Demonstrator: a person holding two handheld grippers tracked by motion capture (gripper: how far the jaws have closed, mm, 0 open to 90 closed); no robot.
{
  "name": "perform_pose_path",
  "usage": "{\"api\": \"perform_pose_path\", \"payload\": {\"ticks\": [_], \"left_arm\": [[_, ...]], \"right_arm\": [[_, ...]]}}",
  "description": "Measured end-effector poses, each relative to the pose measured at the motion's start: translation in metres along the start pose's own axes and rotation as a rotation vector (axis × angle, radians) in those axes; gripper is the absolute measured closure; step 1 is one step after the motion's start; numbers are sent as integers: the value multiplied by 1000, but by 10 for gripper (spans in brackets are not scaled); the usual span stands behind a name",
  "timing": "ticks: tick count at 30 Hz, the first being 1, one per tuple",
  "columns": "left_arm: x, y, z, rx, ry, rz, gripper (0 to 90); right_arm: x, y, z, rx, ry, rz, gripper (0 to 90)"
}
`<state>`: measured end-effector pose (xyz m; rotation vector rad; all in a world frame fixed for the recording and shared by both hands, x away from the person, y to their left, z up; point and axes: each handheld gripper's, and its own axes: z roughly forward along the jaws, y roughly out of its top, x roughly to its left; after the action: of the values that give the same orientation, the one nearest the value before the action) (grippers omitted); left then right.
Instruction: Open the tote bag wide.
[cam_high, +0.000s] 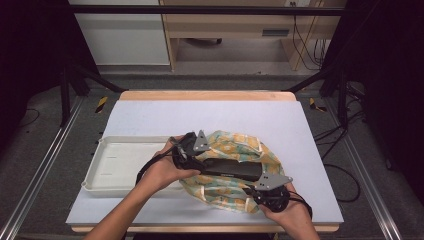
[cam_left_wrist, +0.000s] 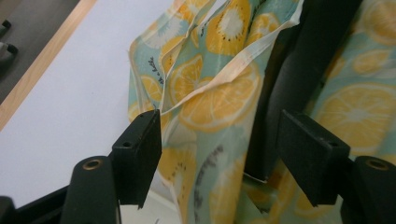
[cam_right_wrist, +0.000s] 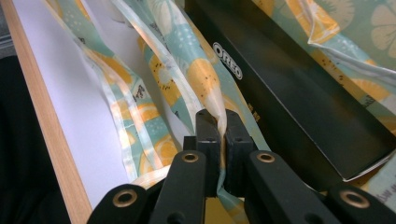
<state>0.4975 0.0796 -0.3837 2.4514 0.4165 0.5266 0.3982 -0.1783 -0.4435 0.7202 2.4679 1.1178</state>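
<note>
Keep your right claw (cam_right_wrist: 218, 122) clamped on the bag's (cam_high: 235, 145) rim; your left claw (cam_left_wrist: 219, 154), apart, can push the black box (cam_high: 231, 168) deeper.

two grippers on the go, one in each hand: the left gripper (cam_high: 186, 150) (cam_left_wrist: 219, 154) and the right gripper (cam_high: 260, 192) (cam_right_wrist: 222, 126), so two hands too, and each gripper has its pair of black jaws. one cloth bag (cam_high: 235, 145) (cam_left_wrist: 219, 93) (cam_right_wrist: 163, 70) with the orange-slice print, just the one. one long black box (cam_high: 231, 168) (cam_left_wrist: 299, 60) (cam_right_wrist: 299, 88) lying in it, with a single oreo logo on it. one white tray (cam_high: 117, 167) off to the left. one table (cam_high: 210, 115) under it all
</note>
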Motion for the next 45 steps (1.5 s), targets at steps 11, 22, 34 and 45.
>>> {"api": "perform_pose_path", "payload": {"ticks": [11,22,34,45], "left_arm": [[24,19,16,68,80,-47,863],[54,16,12,-24,155,-188,892],[36,16,-4,-72,96,-166,890],[34,15,-14,-99,77,-165,890]], "right_arm": [[14,-13,4,85,40,-54,900],[26,-23,-3,133,63,-88,900],[12,-15,-23,51,-23,21,474],[-19,12,-53,-36,-214,98,359]]}}
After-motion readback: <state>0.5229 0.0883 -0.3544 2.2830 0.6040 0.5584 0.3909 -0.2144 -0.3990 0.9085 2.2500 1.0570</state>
